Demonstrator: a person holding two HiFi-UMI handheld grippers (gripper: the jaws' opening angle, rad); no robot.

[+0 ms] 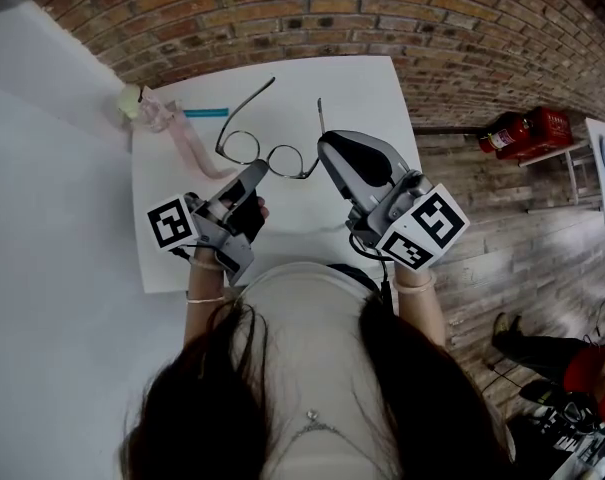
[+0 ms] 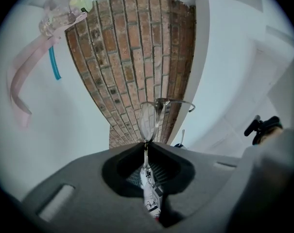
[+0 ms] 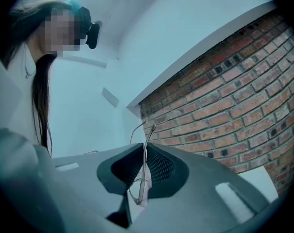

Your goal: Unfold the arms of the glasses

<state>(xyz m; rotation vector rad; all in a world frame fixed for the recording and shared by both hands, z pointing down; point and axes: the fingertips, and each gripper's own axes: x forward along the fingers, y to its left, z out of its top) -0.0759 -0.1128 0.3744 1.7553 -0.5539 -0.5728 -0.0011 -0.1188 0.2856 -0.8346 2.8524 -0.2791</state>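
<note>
Thin wire-rimmed glasses (image 1: 282,158) are held up over the white table (image 1: 362,88) between both grippers. My left gripper (image 1: 256,170) is shut on the frame's left end, by the left lens. My right gripper (image 1: 325,150) is shut on the right end, near the hinge. Both arms stick out away from the lenses, one slanting up to the right, the other pointing straight back. In the left gripper view a lens (image 2: 149,120) stands edge-on just past the closed jaws of the left gripper (image 2: 147,147). In the right gripper view the glasses frame (image 3: 146,144) is pinched in the right gripper (image 3: 145,148).
At the table's far left corner lies a clear holder with a pink strap (image 1: 187,143) and a yellow-green cap (image 1: 132,101), with a blue stick (image 1: 207,113) beside it. Brick floor surrounds the table. Red fire extinguishers (image 1: 522,128) lie to the right.
</note>
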